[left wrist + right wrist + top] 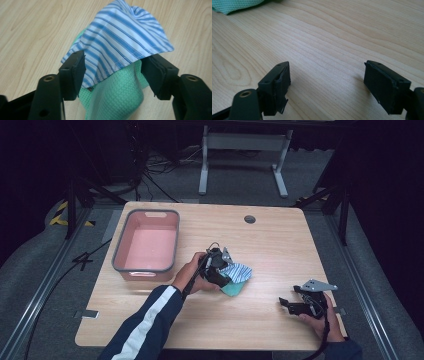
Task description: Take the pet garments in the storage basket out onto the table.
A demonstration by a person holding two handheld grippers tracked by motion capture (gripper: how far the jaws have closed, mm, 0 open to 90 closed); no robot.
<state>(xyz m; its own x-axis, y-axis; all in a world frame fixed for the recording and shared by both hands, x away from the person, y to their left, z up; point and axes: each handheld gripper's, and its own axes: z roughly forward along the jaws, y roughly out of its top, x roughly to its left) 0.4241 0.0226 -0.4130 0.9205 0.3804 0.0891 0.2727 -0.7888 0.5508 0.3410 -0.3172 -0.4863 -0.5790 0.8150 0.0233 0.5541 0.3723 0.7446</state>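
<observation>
Left hand-held gripper (113, 72) spread around striped cloth (120, 37); green cloth (115, 97) beneath.

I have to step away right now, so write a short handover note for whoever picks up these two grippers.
Left gripper: open, fingers on either side of the striped cloth and green cloth, nothing clamped yet.
Right gripper: open, holding nothing, low over bare table near the person's right edge.
Things: both cloths lie heaped mid-table, striped on top; the pink bin stands to their left with nothing visible inside.
Done: no cloth moved.
Left: probably grasp the cloths and put them in the bin.
</observation>
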